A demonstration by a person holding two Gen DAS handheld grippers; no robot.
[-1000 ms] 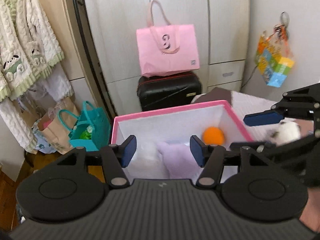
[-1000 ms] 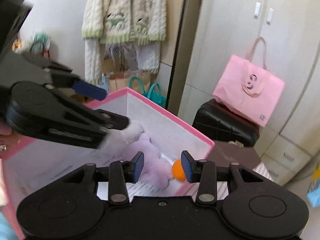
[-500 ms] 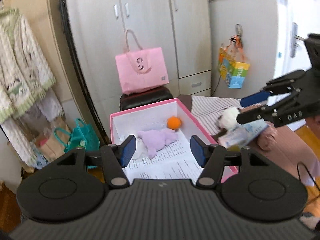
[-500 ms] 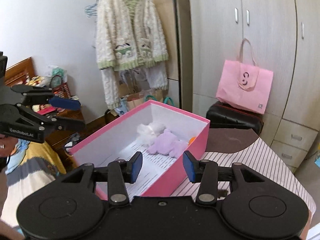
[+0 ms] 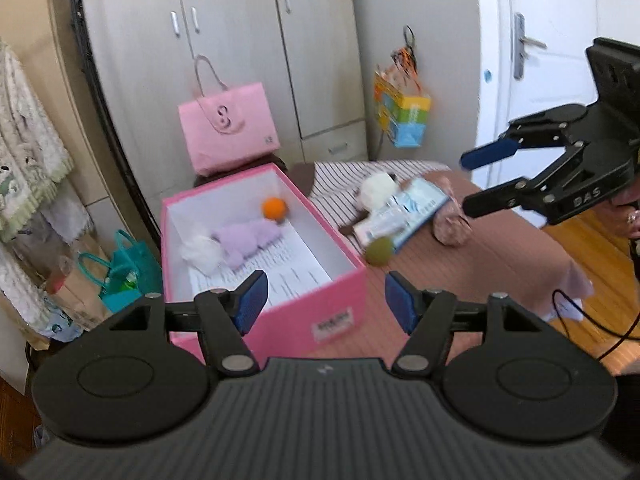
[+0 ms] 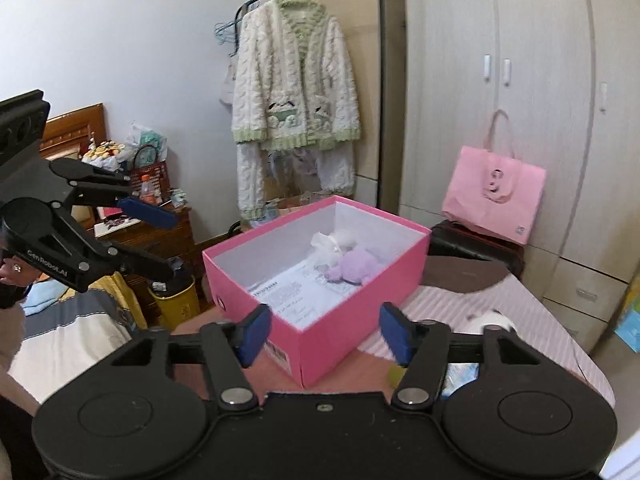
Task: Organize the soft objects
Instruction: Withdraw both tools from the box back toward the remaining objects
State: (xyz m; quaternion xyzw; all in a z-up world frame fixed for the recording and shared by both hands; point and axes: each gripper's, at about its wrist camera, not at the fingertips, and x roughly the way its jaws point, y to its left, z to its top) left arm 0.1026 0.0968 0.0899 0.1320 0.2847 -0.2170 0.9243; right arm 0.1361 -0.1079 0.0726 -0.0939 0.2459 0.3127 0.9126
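Observation:
A pink box (image 5: 296, 320) stands on the table with a purple plush (image 5: 248, 238), a white plush (image 5: 202, 252) and an orange ball (image 5: 274, 208) inside. To its right lie a white pompom (image 5: 378, 190), a green ball (image 5: 380, 251), a brownish plush (image 5: 450, 224) and a tissue pack (image 5: 404, 214). My left gripper (image 5: 322, 304) hovers before the box, its jaws opening with nothing between them. My right gripper (image 6: 324, 332) hangs at the box's (image 6: 320, 344) near corner, its jaws also opening and empty. Each gripper shows in the other's view: right gripper (image 5: 465, 183), left gripper (image 6: 176, 242).
A pink tote bag (image 5: 228, 132) sits on a black suitcase before grey wardrobes (image 5: 240, 60). A knitted cardigan (image 6: 294, 84) hangs on a rail left of the box. Teal bags (image 5: 124, 268) stand on the floor. A colourful bag (image 5: 404, 116) hangs on the wall. A cable (image 5: 592, 320) trails off the table's right side.
Both grippers have drawn back from inside the box and moved apart. Their jaws now stand wider. The whole box and the items on the table have come into view.

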